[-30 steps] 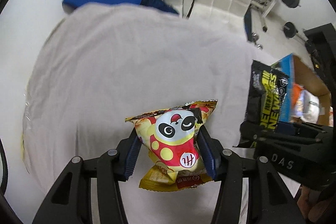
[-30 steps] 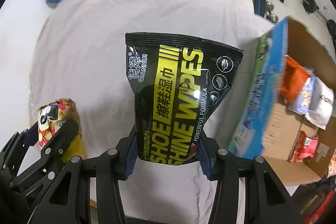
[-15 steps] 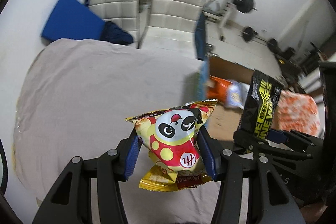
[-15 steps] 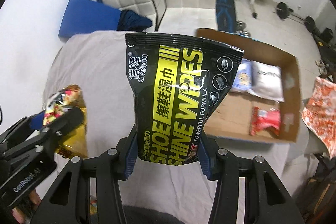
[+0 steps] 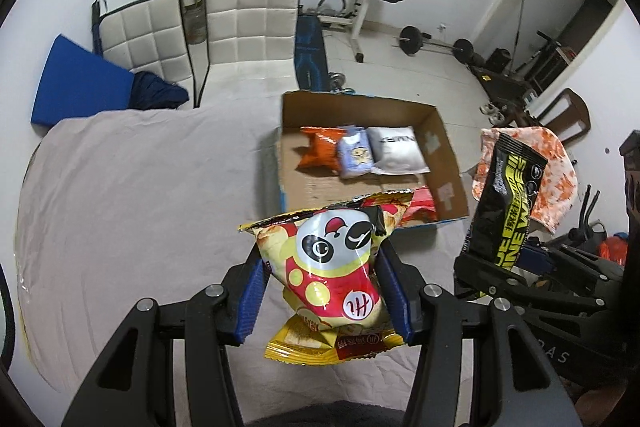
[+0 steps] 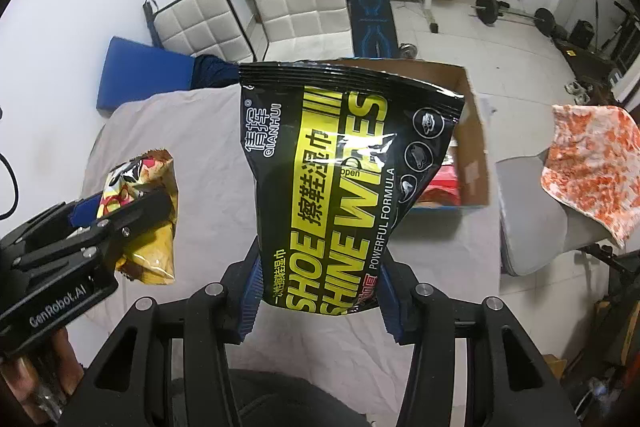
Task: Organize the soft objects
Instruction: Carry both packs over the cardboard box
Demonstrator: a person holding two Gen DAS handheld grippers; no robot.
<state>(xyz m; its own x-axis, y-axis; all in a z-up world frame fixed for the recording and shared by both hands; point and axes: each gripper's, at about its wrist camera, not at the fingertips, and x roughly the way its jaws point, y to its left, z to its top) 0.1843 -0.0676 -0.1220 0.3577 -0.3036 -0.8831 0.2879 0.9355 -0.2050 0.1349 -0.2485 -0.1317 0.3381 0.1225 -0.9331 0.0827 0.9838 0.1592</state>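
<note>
A panda-print snack bag [image 5: 334,267] is clamped between the blue pads of the left gripper [image 5: 324,297], and a black shoe shine wipes pack [image 6: 340,187] is pinched low down by the right gripper [image 6: 318,301]. Ahead of both, an open cardboard box [image 5: 444,143] sits on the grey sheet [image 5: 120,195]; an orange packet [image 5: 320,153], a pale blue pouch [image 5: 356,157], a white pouch [image 5: 396,151] and a red packet [image 5: 420,209] already lie inside. The task is judged mostly done: only the two held bags appear left to be boxed.

A grey-sheeted bed [image 5: 132,187] is stretching out ahead of and beneath both tongs. A cardboard box [image 5: 448,147] is sitting directly on it, ahead and to the right of the left tongs, near the bed's far right edge.
</note>
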